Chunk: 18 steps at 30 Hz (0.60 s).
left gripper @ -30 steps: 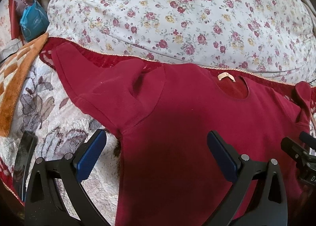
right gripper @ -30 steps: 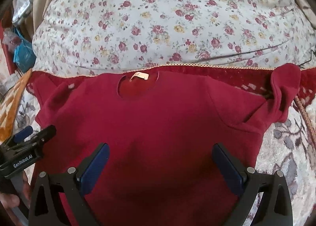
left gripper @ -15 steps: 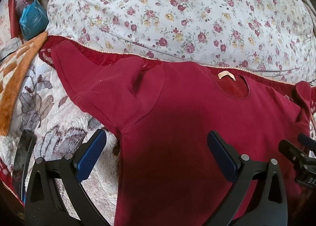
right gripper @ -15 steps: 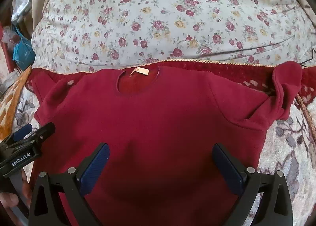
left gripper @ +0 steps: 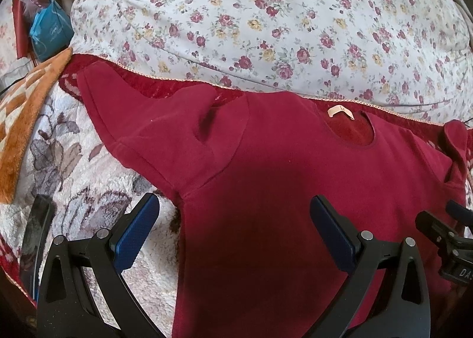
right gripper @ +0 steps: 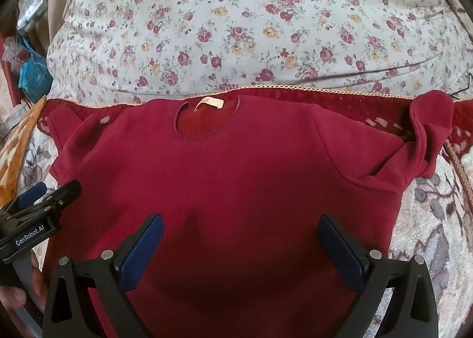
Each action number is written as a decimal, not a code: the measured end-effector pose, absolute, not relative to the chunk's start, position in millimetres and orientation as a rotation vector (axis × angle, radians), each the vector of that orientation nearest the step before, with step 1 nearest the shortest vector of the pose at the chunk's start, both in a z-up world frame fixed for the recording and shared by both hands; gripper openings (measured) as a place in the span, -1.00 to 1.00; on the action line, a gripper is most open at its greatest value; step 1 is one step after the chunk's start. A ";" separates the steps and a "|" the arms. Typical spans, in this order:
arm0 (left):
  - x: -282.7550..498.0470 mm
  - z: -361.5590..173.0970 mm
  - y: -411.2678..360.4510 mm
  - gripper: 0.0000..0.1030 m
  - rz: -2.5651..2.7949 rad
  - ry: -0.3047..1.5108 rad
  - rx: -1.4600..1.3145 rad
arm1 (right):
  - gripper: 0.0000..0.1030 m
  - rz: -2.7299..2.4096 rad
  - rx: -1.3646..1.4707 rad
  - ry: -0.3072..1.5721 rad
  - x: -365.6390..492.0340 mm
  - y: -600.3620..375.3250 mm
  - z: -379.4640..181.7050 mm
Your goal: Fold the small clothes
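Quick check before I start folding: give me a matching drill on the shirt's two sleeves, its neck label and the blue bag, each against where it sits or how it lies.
Things:
1. left sleeve
2. right sleeve
3. neck label
4. blue bag

States or places:
A. bunched and curled up on itself
B. off the shirt, at the far left beside the flowered pillow
C. spread out flat, pointing away from the body
D. inside the collar, at the edge nearest the pillow

Pairs: 1-C, 2-A, 3-D, 4-B
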<state>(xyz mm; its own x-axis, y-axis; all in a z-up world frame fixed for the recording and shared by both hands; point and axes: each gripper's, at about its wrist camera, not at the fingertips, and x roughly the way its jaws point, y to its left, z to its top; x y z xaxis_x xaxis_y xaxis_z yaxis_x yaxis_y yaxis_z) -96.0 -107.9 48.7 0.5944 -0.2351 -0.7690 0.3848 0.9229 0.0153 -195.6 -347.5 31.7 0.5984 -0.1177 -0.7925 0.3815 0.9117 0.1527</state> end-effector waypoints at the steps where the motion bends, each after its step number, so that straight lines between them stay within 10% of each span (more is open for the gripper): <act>1: -96.0 48.2 -108.1 0.99 -0.362 0.865 0.189 | 1.00 -0.296 0.323 0.886 -195.7 -347.4 31.8; 18: -96.4 46.9 -108.5 0.99 -0.359 0.864 0.196 | 1.00 -0.296 0.320 0.898 -194.2 -348.6 28.3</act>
<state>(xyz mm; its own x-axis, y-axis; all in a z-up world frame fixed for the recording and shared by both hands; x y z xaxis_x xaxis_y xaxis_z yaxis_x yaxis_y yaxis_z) -96.4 -108.5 46.9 0.5948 -0.2278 -0.7709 0.3850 0.9226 0.0244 -194.2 -348.6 28.3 0.5889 -0.1167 -0.7997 0.3809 0.9128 0.1473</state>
